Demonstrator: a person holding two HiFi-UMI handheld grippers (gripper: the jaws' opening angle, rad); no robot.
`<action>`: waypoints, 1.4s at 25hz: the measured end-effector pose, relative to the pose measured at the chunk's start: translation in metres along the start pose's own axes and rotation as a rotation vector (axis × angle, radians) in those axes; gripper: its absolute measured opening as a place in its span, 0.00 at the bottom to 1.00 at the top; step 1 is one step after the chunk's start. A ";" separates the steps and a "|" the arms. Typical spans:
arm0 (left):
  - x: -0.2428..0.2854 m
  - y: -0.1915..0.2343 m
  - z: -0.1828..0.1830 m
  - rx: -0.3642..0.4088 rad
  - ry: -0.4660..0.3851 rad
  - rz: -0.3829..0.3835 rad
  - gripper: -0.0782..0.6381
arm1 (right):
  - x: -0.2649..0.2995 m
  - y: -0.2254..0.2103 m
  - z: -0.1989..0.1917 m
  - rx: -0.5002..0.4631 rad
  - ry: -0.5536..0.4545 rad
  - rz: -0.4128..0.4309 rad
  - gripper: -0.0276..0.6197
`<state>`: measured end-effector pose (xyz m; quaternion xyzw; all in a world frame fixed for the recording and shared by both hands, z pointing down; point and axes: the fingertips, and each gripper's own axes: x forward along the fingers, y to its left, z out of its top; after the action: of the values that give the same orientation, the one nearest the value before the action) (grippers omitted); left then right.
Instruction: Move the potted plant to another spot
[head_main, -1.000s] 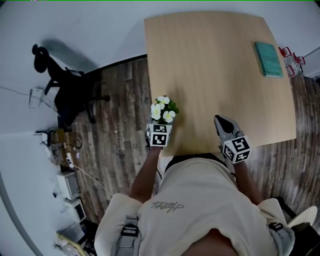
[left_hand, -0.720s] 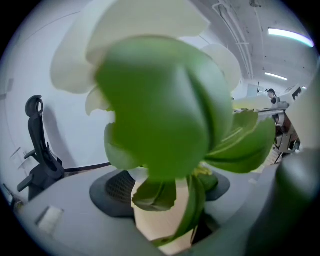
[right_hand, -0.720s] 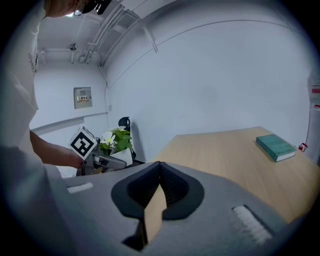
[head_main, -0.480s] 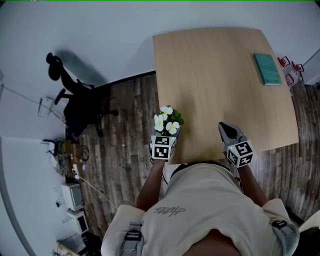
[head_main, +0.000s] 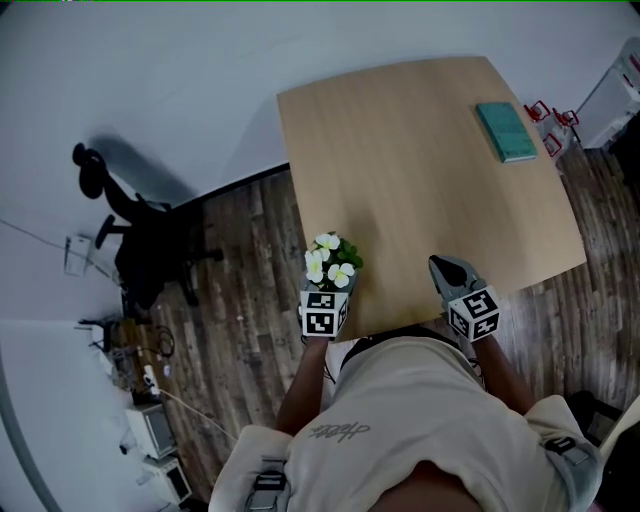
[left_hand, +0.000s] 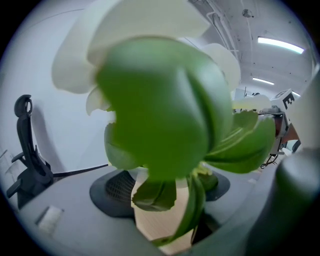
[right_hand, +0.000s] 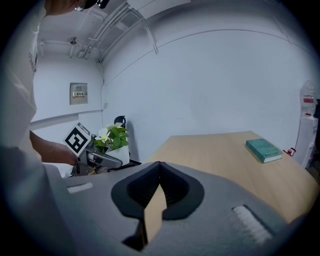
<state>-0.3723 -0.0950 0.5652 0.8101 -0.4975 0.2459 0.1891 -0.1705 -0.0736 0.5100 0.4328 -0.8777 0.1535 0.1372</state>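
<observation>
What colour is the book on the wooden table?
Teal; the flat rectangular book shows best in the head view.

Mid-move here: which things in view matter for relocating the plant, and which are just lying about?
In the job: potted plant, clamped in the left gripper; table.
Lying about: teal book at the table's far corner; office chair on the floor; right gripper, shut, empty.

Head view: overhead, looking steeply down on the light wooden tabletop (head_main: 420, 160) from well above. Left gripper view: jammed right up against the white-flowered green potted plant (left_hand: 165, 125) (leaves fill most of it). Right gripper view: low, facing across the tabletop toward the white wall (right_hand: 215, 85). Head view and right gripper view share plant, tabletop and flat teal book (head_main: 505, 131).
</observation>
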 end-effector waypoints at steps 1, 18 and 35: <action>0.001 -0.003 0.001 0.005 0.002 -0.019 0.61 | -0.004 0.000 0.000 0.005 0.002 -0.017 0.05; 0.078 -0.078 0.024 0.211 0.047 -0.371 0.61 | -0.063 -0.024 -0.043 0.142 0.033 -0.338 0.05; 0.082 -0.136 0.028 0.321 0.094 -0.409 0.61 | -0.089 -0.080 -0.043 0.190 -0.064 -0.398 0.05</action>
<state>-0.2125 -0.1097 0.5823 0.9011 -0.2688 0.3157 0.1267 -0.0494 -0.0397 0.5278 0.6131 -0.7605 0.1918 0.0954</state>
